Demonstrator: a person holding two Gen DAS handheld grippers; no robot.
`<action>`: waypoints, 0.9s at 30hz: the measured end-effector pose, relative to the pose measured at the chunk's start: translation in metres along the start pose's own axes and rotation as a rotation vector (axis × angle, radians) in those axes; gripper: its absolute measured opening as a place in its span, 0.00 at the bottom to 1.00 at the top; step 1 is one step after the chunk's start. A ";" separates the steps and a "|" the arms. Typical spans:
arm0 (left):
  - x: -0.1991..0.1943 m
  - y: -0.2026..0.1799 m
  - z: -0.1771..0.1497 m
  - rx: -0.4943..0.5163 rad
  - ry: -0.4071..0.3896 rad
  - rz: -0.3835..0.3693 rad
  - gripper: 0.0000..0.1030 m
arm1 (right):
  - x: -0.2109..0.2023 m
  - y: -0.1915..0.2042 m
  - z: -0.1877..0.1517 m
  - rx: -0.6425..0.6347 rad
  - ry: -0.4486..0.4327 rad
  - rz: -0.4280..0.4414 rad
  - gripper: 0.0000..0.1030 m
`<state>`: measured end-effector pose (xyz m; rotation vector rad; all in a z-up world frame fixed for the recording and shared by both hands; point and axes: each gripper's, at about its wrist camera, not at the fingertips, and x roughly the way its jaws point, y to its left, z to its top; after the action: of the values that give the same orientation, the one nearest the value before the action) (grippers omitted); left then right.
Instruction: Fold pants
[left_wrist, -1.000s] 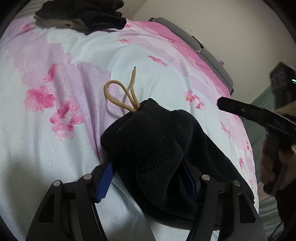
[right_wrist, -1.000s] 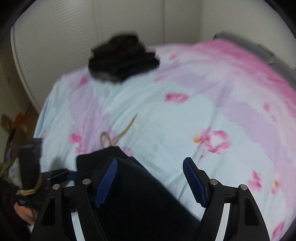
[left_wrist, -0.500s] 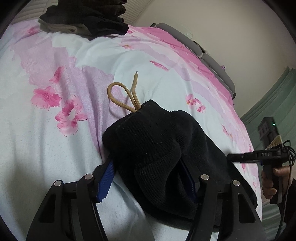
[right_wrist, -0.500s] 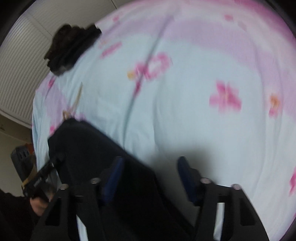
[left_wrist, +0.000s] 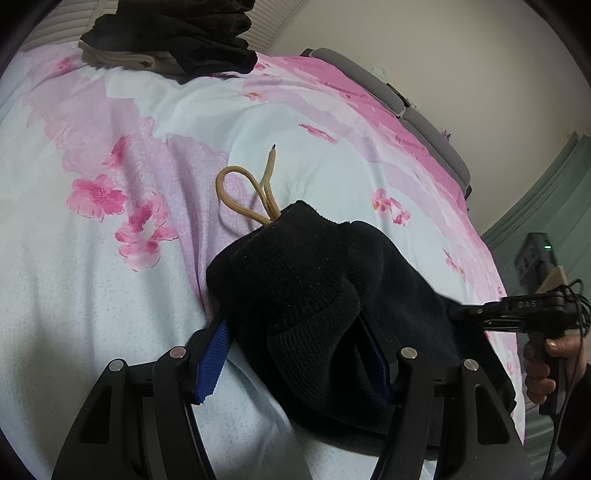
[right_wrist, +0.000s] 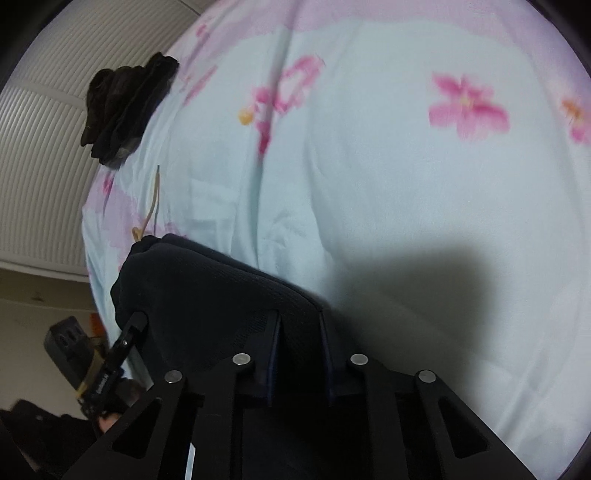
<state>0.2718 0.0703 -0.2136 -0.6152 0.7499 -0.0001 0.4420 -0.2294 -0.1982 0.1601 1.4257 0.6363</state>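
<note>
Right tongs have dropped from above the bed and just closed, now pinching a pants edge. Left tongs unchanged, clamped on the bunched waistband. Pants lie near the bed's near edge, long axis running between both tongs, drawstring pointing toward the far clothes pile.

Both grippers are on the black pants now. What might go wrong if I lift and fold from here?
1. The left gripper holds a thick bunched wad of the pants, so the fold may come out lumpy.
2. The right gripper, whose jaws have just been closing, pinches only an edge of the fabric; it may slip out.
3. The tan drawstring trails loose on the bedsheet and may stick out.
</note>
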 end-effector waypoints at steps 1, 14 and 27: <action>-0.001 0.001 0.000 -0.007 -0.006 -0.004 0.62 | -0.007 0.007 -0.002 -0.023 -0.028 -0.021 0.17; 0.004 -0.002 -0.001 0.033 -0.015 0.012 0.63 | -0.019 0.024 -0.002 -0.183 -0.150 -0.258 0.34; 0.007 0.000 0.005 0.017 -0.004 0.000 0.64 | 0.033 0.172 0.090 -0.778 0.080 -0.029 0.60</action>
<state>0.2803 0.0715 -0.2157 -0.5985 0.7455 -0.0055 0.4739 -0.0467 -0.1308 -0.5020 1.1614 1.1331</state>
